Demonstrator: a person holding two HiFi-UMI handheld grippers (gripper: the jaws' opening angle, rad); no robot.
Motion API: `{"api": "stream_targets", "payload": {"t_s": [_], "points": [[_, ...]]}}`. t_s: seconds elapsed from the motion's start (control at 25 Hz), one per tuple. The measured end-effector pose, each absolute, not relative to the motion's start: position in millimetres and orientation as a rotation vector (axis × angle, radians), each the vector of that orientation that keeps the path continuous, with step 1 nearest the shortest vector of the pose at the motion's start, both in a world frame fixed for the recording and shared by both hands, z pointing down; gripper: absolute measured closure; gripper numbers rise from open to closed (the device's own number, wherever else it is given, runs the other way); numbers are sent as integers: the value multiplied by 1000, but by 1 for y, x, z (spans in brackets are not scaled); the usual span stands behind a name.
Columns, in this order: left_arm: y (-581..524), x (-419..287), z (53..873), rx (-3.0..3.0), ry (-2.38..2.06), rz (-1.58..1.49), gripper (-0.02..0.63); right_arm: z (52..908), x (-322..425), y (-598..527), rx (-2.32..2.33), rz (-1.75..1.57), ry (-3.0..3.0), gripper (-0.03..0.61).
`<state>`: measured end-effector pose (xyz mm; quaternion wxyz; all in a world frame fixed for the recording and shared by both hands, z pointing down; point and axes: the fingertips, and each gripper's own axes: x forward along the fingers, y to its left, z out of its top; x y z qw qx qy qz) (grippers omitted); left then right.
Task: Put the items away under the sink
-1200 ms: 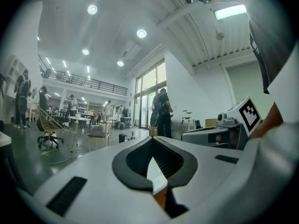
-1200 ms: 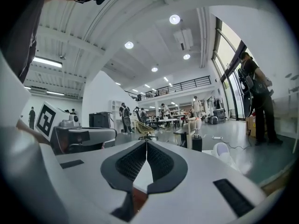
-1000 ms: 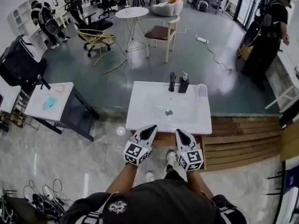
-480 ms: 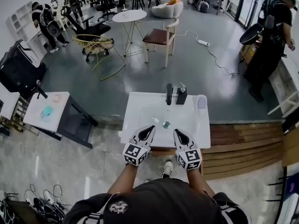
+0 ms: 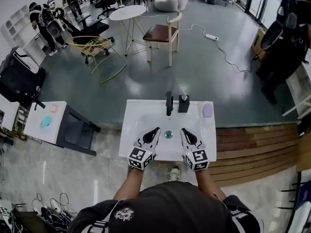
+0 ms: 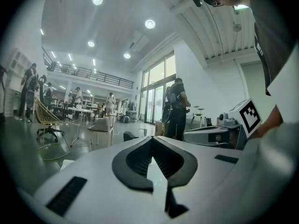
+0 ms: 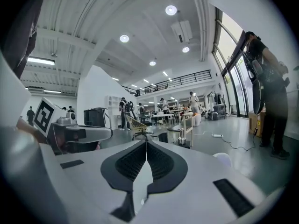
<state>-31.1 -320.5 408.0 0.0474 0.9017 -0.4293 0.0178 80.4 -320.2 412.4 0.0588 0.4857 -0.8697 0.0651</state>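
Observation:
A white sink unit (image 5: 141, 111) stands right in front of me in the head view. At its back edge are a black faucet (image 5: 168, 103), a dark soap dispenser (image 5: 183, 103) and a pale lilac cup (image 5: 207, 110). The drain (image 5: 168, 135) lies between my two grippers. My left gripper (image 5: 156, 129) hovers over the basin's front left, its jaws shut on nothing. My right gripper (image 5: 183, 130) hovers over the front right, also shut and empty. Seen from the left gripper (image 6: 152, 138) and from the right gripper (image 7: 146, 141), the tips meet. The space under the sink is hidden.
Wooden decking (image 5: 252, 144) runs off to the right of the sink. A white-topped side table (image 5: 48, 120) with a dark cabinet stands to the left. Behind the sink are a chair (image 5: 163, 33), a round table (image 5: 127, 13) and a person (image 5: 286, 38) at the right.
The sink has come closer and lower in the head view. Both grippers, at its front edge before, now reach over the basin, still shut.

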Motion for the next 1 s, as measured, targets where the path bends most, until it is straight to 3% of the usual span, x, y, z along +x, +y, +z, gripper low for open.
{"api": "stream_targets", "payload": {"t_s": [0.84, 1.0], "points": [[-409, -44, 446, 2674, -1359, 145, 607, 459, 99, -413, 1616, 184, -2423, 548], [-422, -48, 457, 2664, -1331, 150, 607, 473, 99, -432, 1645, 224, -2364, 421]]}}
